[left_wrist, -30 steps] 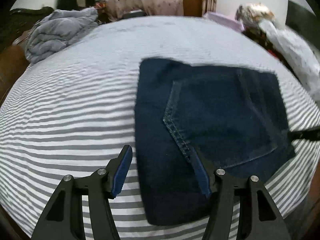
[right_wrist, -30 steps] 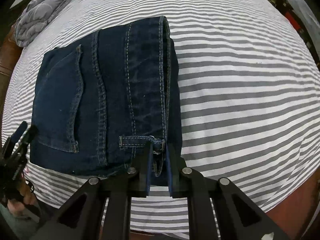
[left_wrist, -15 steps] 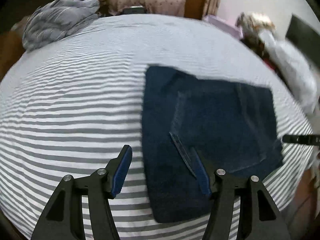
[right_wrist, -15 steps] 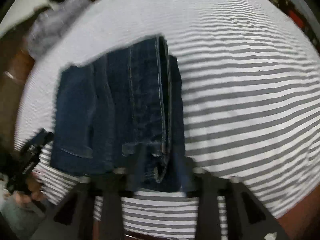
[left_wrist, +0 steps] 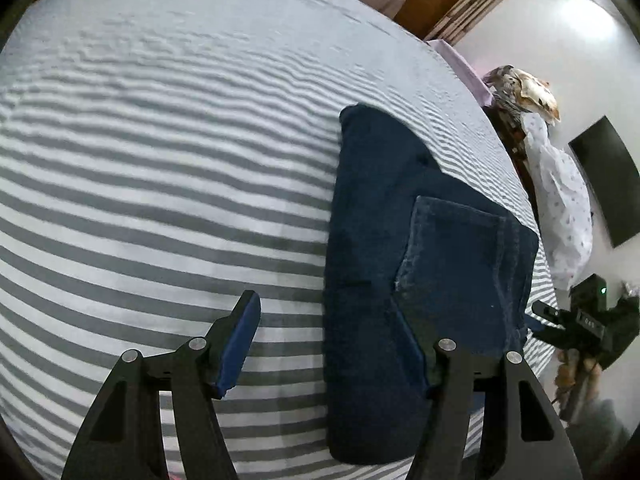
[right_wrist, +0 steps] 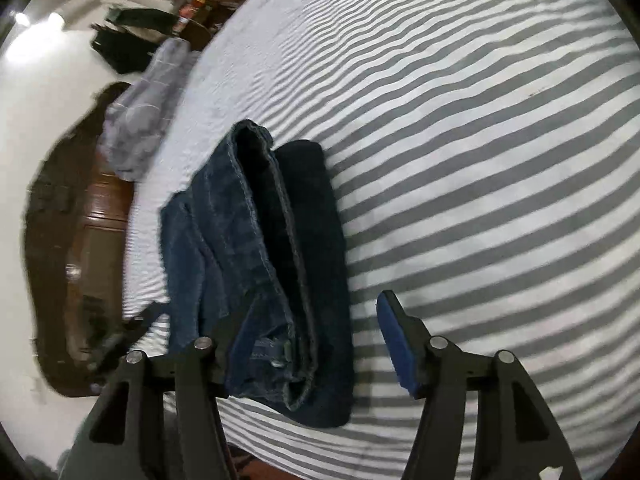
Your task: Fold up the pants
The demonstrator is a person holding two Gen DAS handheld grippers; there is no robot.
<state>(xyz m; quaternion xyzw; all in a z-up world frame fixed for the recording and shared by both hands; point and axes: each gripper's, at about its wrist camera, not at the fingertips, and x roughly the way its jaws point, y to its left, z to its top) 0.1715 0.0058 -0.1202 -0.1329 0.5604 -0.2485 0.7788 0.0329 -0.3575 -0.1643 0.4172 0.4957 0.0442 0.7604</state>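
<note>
Right gripper (right_wrist: 316, 344) jaws just opened; jeans (right_wrist: 276, 264) waistband between, blurred

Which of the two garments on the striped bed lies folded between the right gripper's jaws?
The dark blue jeans, between the right gripper; the grey garment lies crumpled at the far edge.

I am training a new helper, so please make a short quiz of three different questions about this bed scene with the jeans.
1. True or false: the folded jeans lie on a striped bedsheet.
2. What does the right gripper hold? A) jeans B) nothing C) blanket
3. Fill in: in the left wrist view, the left gripper has its jaws ____.

Key:
1. True.
2. B; its jaws have just been opening, and the waistband lies between them unpinched.
3. Open.
</note>
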